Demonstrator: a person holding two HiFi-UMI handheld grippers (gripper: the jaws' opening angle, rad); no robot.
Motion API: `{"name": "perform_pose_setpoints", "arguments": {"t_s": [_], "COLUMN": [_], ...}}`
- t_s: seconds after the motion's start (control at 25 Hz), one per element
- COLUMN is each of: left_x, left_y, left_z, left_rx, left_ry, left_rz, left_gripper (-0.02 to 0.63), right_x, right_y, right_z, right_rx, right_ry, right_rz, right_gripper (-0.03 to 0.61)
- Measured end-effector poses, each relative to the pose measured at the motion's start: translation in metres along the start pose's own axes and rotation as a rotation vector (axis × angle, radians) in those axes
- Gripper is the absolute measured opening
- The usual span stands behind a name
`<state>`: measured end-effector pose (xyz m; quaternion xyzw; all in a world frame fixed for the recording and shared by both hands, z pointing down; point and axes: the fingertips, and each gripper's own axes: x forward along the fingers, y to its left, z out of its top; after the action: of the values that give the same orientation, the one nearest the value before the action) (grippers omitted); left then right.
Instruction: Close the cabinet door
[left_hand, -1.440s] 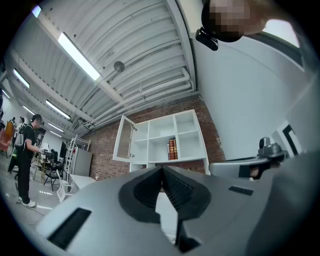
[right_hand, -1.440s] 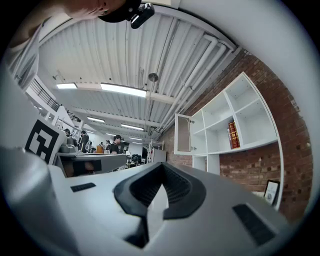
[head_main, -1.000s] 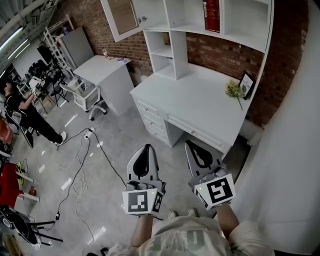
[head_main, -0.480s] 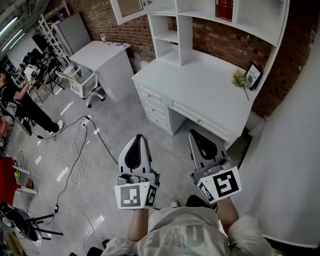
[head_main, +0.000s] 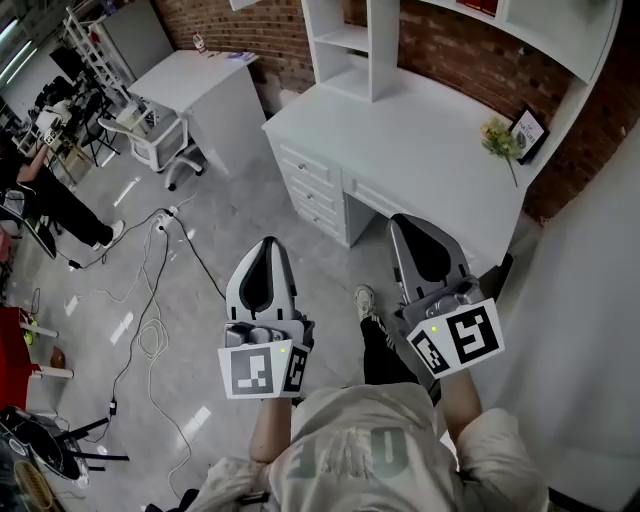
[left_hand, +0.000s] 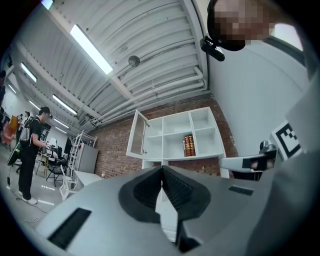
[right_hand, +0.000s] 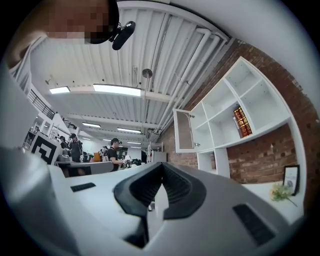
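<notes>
Head view: looking down on the left gripper (head_main: 266, 243) and the right gripper (head_main: 407, 220), side by side above a grey floor (head_main: 250, 200) and pointing toward a white desk (head_main: 420, 130) set against a brick wall (head_main: 480, 60); trailing across the floor at left, cables (head_main: 150, 320); standing farther left, a person in black (head_main: 50, 200). Left gripper view: showing jaws pressed together at the tips and gripping nothing; framing beyond them a white shelf unit (left_hand: 200, 132) on the brick wall, with the cabinet door (left_hand: 137, 134) standing open at the unit's left end, well apart from the gripper; displaying books (left_hand: 189, 146) upright in a middle compartment. Right gripper view: showing jaws likewise closed and empty; placing the open cabinet door above and beyond the jaws, again at the shelf unit's left end, with a small plant (right_hand: 280, 192) and a picture frame (right_hand: 289, 175) sitting on the desk at lower right.
</notes>
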<state>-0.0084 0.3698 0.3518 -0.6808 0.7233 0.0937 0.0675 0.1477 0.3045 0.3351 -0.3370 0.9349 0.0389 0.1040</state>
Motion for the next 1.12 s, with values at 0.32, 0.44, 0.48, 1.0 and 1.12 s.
{"name": "perform_pose_setpoints", "arguments": {"t_s": [0.32,0.44,0.48,1.0,1.12], "left_x": [0.146,0.228,0.257,0.48,0.497], "left_y": [0.049,0.07,0.077,0.147,0.148], "left_z": [-0.036,-0.037,-0.034,-0.018,-0.022], "left_rx": [0.054,0.042,0.041,0.057,0.067], "left_ry": [-0.018,-0.028,-0.038,-0.087,-0.074], "left_rz": [0.051,0.074,0.083,0.173,0.171], "left_gripper": [0.014,0.014,0.014,0.014,0.014], "right_x": [0.163,0.233,0.257,0.47,0.487], "right_y": [-0.08,-0.127,-0.141,-0.268,-0.267], "right_z": [-0.035,-0.038,-0.036,-0.04,-0.05], "right_rx": [-0.006,-0.016,-0.022,-0.008,0.047], "right_ry": [-0.061,-0.054,-0.051,-0.042,-0.022], "right_rz": [0.089,0.097,0.108,0.142,0.208], "right_gripper": [0.015,0.015,0.015,0.015,0.015]}}
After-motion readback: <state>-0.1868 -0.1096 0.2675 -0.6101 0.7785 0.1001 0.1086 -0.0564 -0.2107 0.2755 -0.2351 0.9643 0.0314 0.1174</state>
